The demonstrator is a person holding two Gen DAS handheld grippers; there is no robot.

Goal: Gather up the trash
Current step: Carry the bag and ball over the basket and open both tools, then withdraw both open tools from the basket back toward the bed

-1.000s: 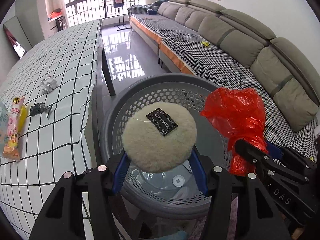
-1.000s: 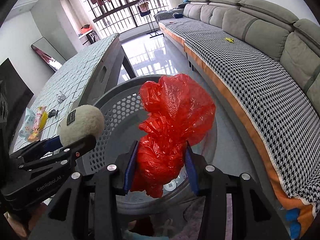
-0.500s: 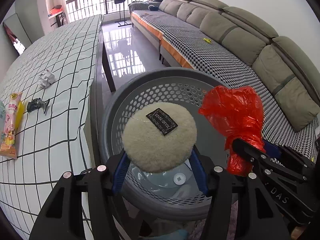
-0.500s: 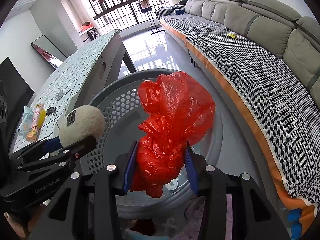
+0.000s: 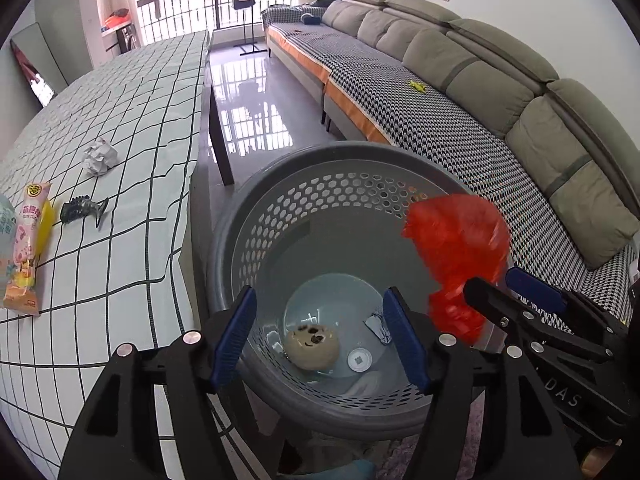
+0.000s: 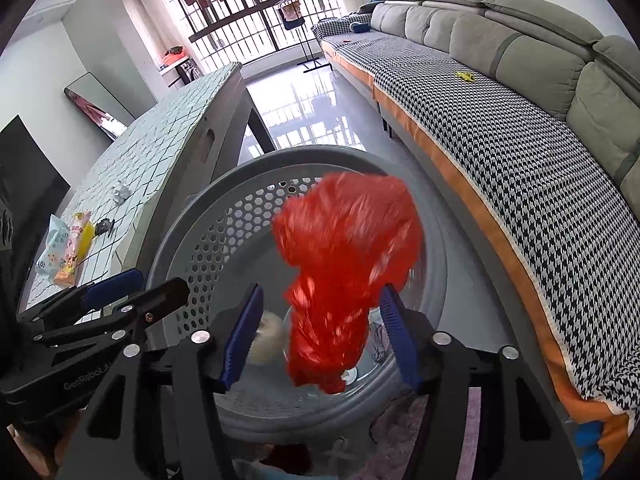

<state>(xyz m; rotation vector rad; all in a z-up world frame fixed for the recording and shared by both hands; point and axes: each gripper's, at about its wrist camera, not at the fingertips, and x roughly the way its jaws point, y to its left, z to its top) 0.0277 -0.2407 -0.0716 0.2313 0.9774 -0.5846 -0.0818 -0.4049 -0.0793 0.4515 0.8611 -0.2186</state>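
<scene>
A grey perforated basket (image 5: 280, 208) (image 6: 192, 248) stands on the floor beside the table. My left gripper (image 5: 320, 332) is open and empty above it. The beige fluffy pad (image 5: 312, 346) lies on the basket's bottom; it also shows in the right wrist view (image 6: 268, 340). My right gripper (image 6: 320, 340) is open above the basket. The red plastic bag (image 6: 344, 264) is blurred between its spread fingers, apparently falling; it shows in the left wrist view (image 5: 456, 248) too.
On the checked tablecloth (image 5: 120, 160) lie a crumpled paper ball (image 5: 99, 156), a dark hair clip (image 5: 82, 210) and snack packets (image 5: 26, 248). A long grey sofa (image 5: 480, 92) runs along the right. Glossy floor lies between.
My left gripper opened and the fluffy pad dropped to the basket's bottom. My right gripper opened and the red bag is slipping down, blurred.
</scene>
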